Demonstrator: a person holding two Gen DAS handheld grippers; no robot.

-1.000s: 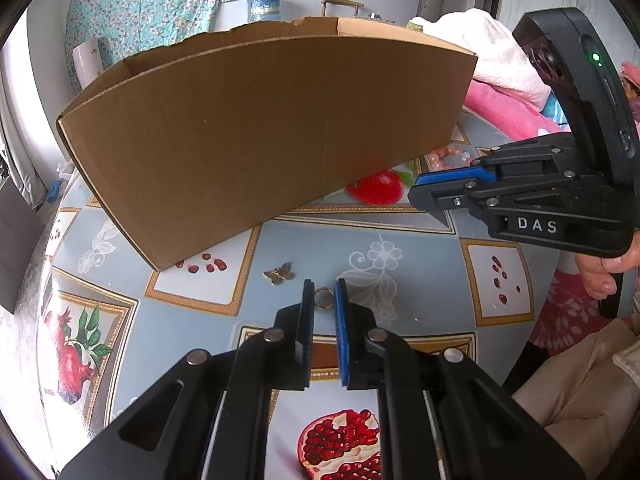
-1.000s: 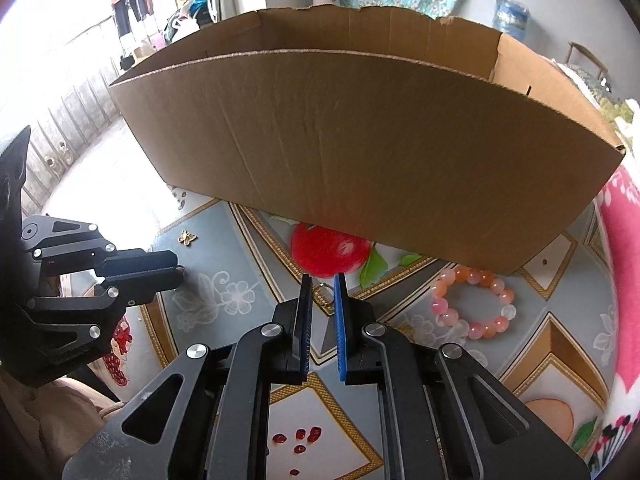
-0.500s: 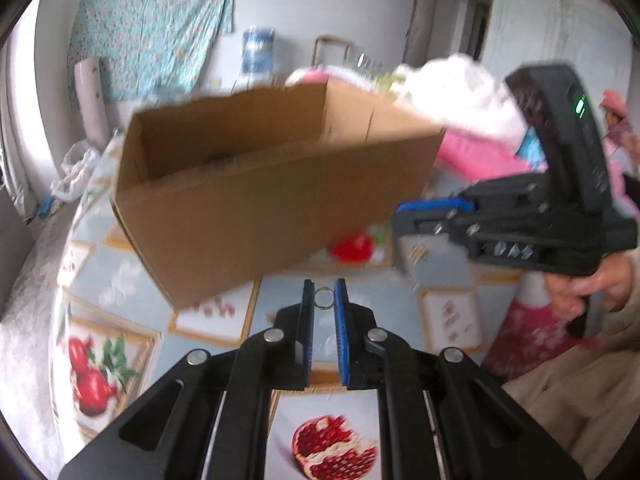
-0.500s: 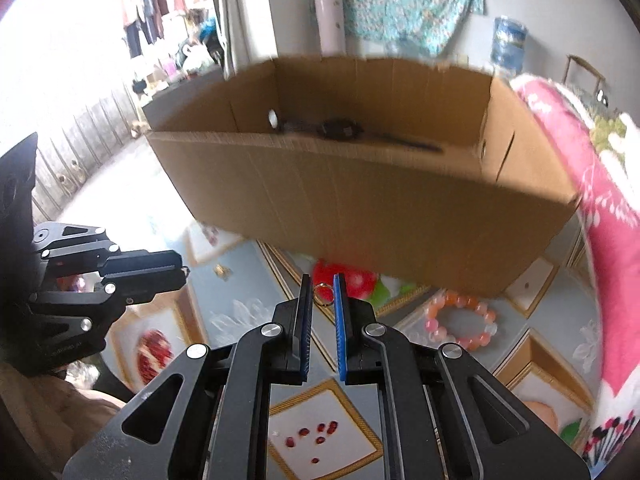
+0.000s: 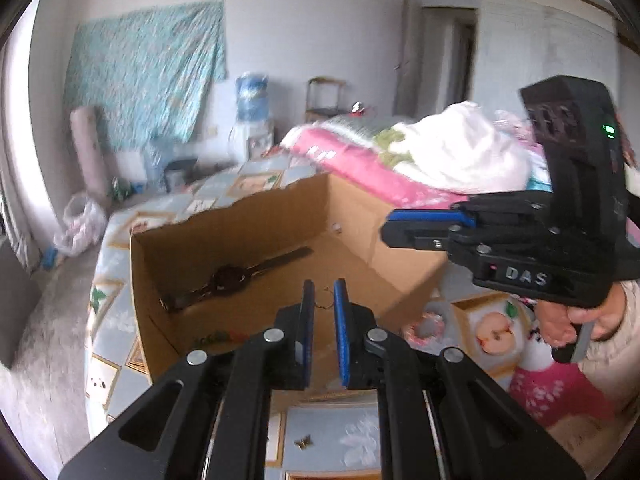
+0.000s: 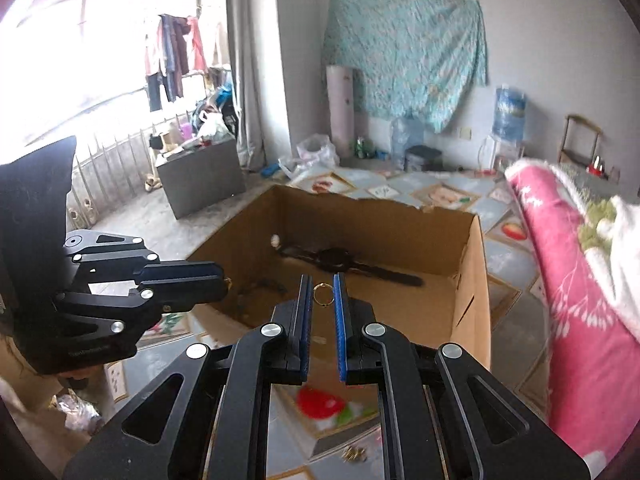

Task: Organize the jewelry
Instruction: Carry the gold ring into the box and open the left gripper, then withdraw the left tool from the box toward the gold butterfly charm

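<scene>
An open cardboard box (image 5: 248, 360) stands on the patterned tablecloth, with a dark wristwatch (image 5: 230, 277) lying inside. My left gripper (image 5: 323, 300) hangs above the box's near wall, shut on a small thin ring (image 5: 322, 305) that is blurred. My right gripper (image 6: 323, 294) hovers over the box (image 6: 472, 280) too, shut on a gold ring (image 6: 323, 294) at its fingertips. The watch (image 6: 336, 258) lies beyond it. Each gripper shows in the other's view: the right gripper (image 5: 424, 226) at the right, the left gripper (image 6: 218, 280) at the left.
A pink bead bracelet (image 5: 430, 324) and a small gold butterfly piece (image 5: 303, 442) lie on the tablecloth (image 5: 352, 436) outside the box. A pink blanket pile (image 6: 580, 280) rises along the right. A hand (image 5: 560, 324) holds the right gripper.
Both grippers have risen with their rings from just above the tablecloth to over the box's rim. The box's inside and the watch now show.
</scene>
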